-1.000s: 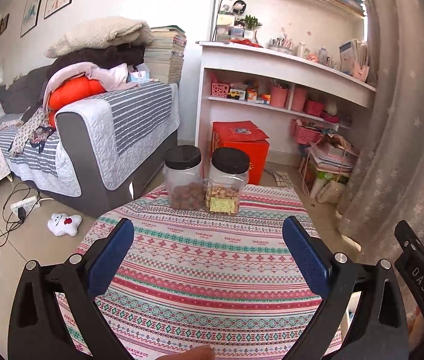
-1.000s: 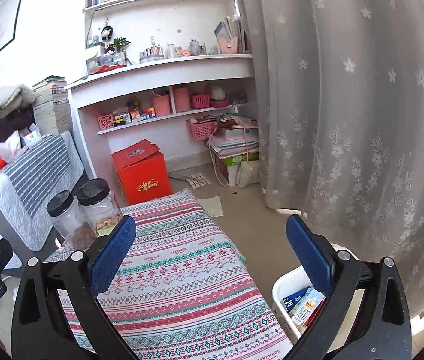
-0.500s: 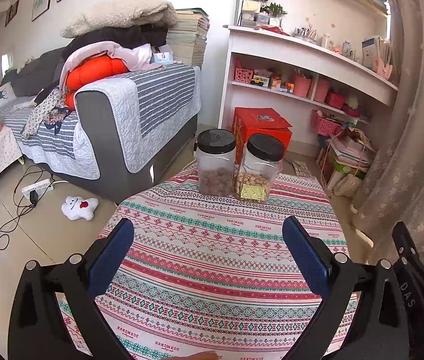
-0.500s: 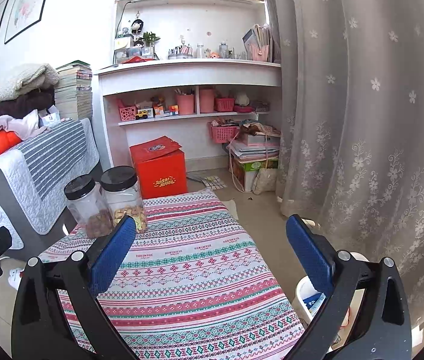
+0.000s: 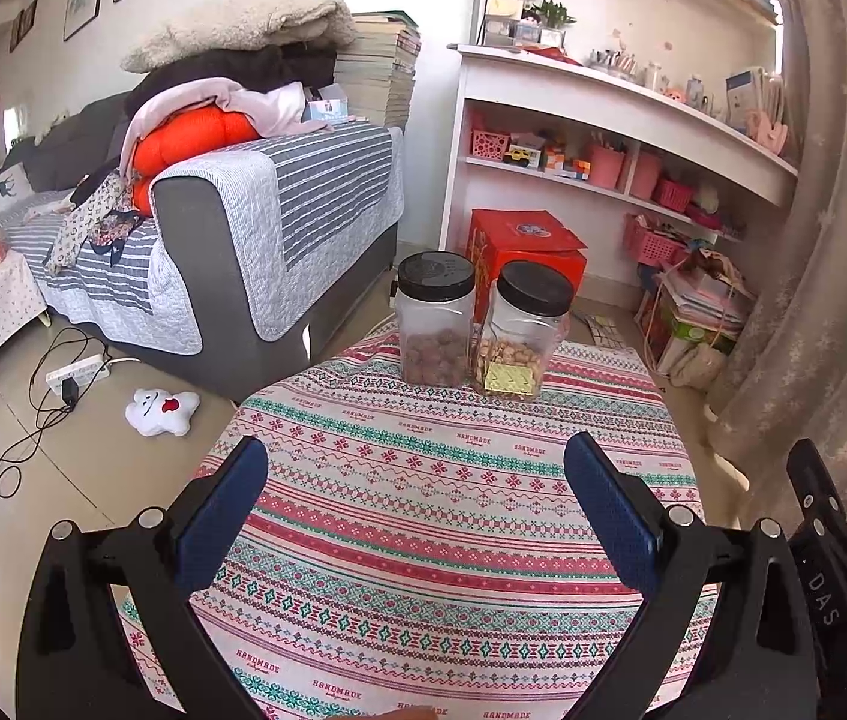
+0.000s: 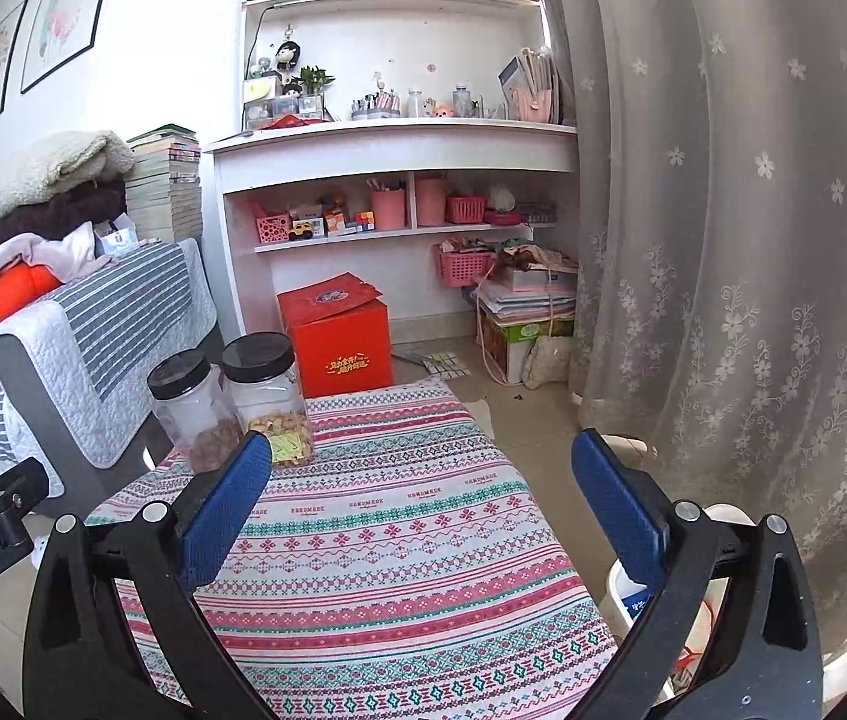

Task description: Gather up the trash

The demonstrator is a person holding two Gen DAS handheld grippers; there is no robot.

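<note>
A table with a patterned red, green and white cloth (image 5: 435, 510) (image 6: 387, 540) fills the foreground in both views. I see no loose trash on it. My left gripper (image 5: 417, 498) is open above the cloth, nothing between its blue pads. My right gripper (image 6: 423, 498) is open too, over the table's right side. A white bin (image 6: 624, 591) sits on the floor to the right of the table, mostly hidden behind the right finger, with a blue packet showing inside. The right gripper's body (image 5: 831, 546) shows at the left wrist view's right edge.
Two clear jars with black lids (image 5: 435, 318) (image 5: 519, 330) stand at the table's far edge, holding snacks. Beyond are a red box (image 6: 336, 342), a white shelf unit (image 6: 399, 150), a grey sofa (image 5: 225, 228) at left and a curtain (image 6: 753, 240) at right. Cables and a plush toy (image 5: 161, 411) lie on the floor.
Both views have tilted up and pulled back a little; the jars sit farther off in the frames and the bin has slid under the right finger. Both grippers stay open.
</note>
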